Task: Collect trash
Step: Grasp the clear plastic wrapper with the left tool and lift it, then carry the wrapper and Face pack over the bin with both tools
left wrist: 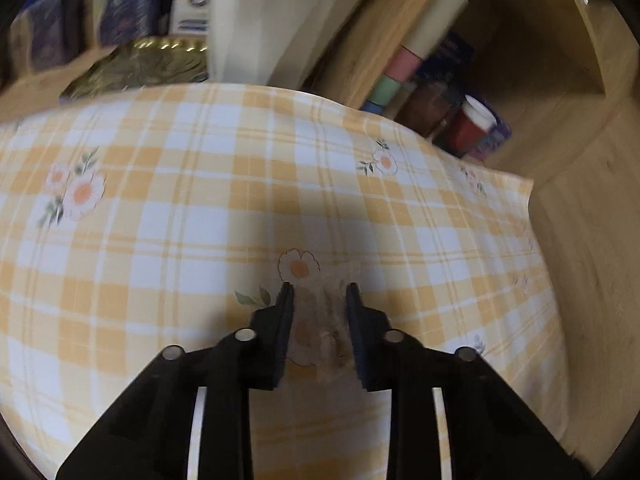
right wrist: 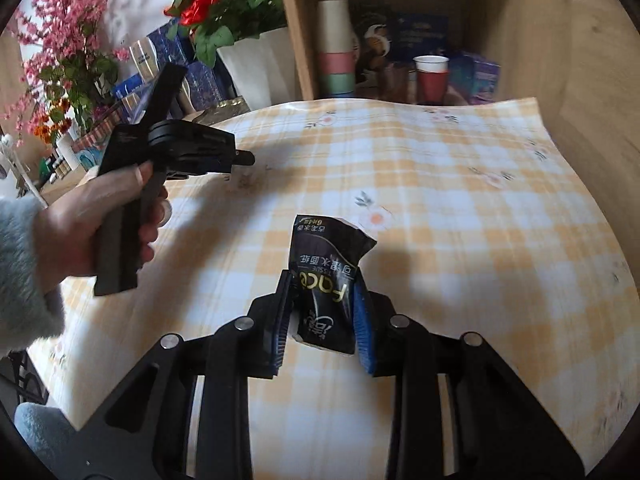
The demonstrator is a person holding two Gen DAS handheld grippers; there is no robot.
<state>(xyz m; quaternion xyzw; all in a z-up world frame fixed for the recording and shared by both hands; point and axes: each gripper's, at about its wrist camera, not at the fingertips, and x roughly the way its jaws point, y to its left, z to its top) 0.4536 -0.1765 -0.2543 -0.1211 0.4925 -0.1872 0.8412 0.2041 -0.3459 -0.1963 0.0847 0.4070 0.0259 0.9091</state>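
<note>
the left gripper [left wrist: 319, 289] has something pale brown, crinkled and half see-through between its black fingers; it is too blurred to name, and whether the pads press on it cannot be told. from the right wrist view this gripper shows side-on, gripped by a hand [right wrist: 108, 216] in a fluffy grey sleeve [right wrist: 20, 272], its tips hidden by the angle.

the right gripper [right wrist: 321, 280] is clenched on a wrapper [right wrist: 326, 276]: a crumpled black plastic tissue pack with white and gold print, upside down, its top poking out past the fingertips and its lower end sitting between the blue ribbed pads. it is held above the cloth.

below both grippers lies a tablecloth [left wrist: 200, 208], smooth, yellow and white check with small printed flowers, its far edge wavy and slightly lifted. beyond that edge stands a wooden shelf [right wrist: 580, 60] with a dim interior: a stack of pastel paper cups [right wrist: 336, 52], a red cup [right wrist: 432, 80] with a white one nested in it, and dark boxes hard to read. to the far left of the right gripper, a white pleated vase [right wrist: 260, 68] holds red flowers, partly cut off at the top; pink blossom sprays [right wrist: 64, 40] stand further left.
</note>
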